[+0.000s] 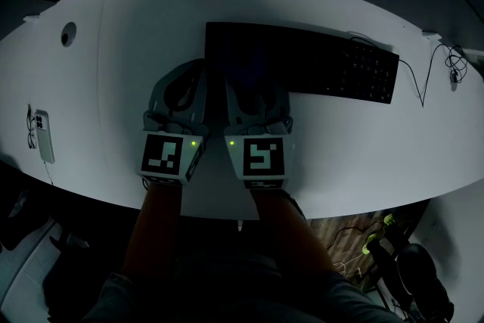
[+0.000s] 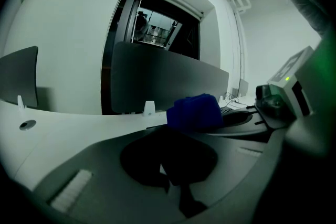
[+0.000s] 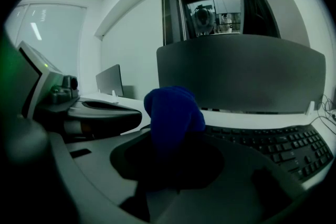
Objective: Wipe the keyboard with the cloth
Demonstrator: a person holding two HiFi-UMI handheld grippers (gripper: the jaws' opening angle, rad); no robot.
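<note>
A black keyboard lies across the far middle of the white desk. My right gripper is over the keyboard's left end, shut on a bunched blue cloth that sticks up out of its jaws, with the keys stretching away to its right. Close beside it on the left, my left gripper rests over bare desk just off the keyboard's left edge. Its jaws look shut with nothing between them. The left gripper view shows the blue cloth ahead and to the right.
A phone on a cable lies at the desk's left edge, and a round cable hole is at the far left. The keyboard's cable and coiled wires lie at far right. A grey divider panel stands behind the keyboard.
</note>
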